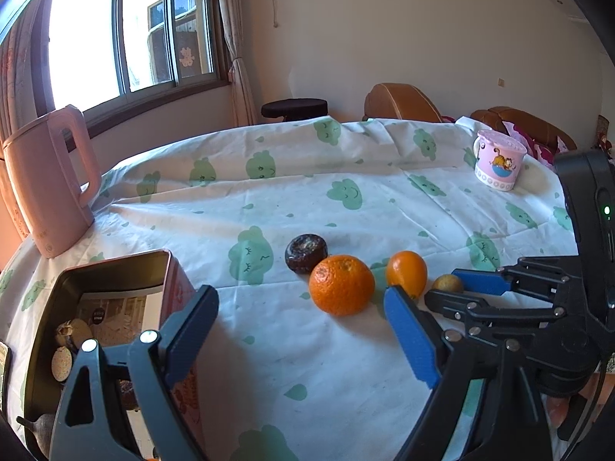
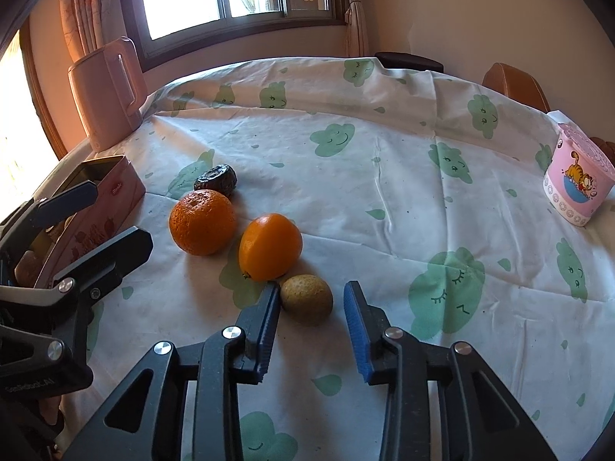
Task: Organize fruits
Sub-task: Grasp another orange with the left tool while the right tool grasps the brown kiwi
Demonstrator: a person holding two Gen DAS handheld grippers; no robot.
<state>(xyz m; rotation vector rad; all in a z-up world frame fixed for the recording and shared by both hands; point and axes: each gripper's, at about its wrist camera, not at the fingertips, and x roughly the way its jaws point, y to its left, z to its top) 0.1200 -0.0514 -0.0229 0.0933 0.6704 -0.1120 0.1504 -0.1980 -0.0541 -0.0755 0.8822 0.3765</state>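
Observation:
A large orange [image 1: 341, 285] [image 2: 202, 222], a smaller smooth orange [image 1: 406, 273] [image 2: 270, 246], a dark brown wrinkled fruit [image 1: 306, 252] [image 2: 215, 179] and a small yellow-green fruit [image 1: 447, 283] [image 2: 306, 299] lie on the cloud-print tablecloth. A pink tin box [image 1: 115, 288] [image 2: 98, 215] at the left holds several fruits. My left gripper [image 1: 300, 330] is open and empty, next to the box and in front of the large orange. My right gripper [image 2: 311, 303] [image 1: 449, 292] is open, its fingertips on either side of the near end of the yellow-green fruit.
A pink kettle [image 1: 50, 176] [image 2: 107, 92] stands at the far left by the window. A pink cartoon cup [image 1: 498, 160] [image 2: 578, 180] stands at the far right. Brown chairs [image 1: 399, 103] and a black stool [image 1: 294, 108] stand beyond the table.

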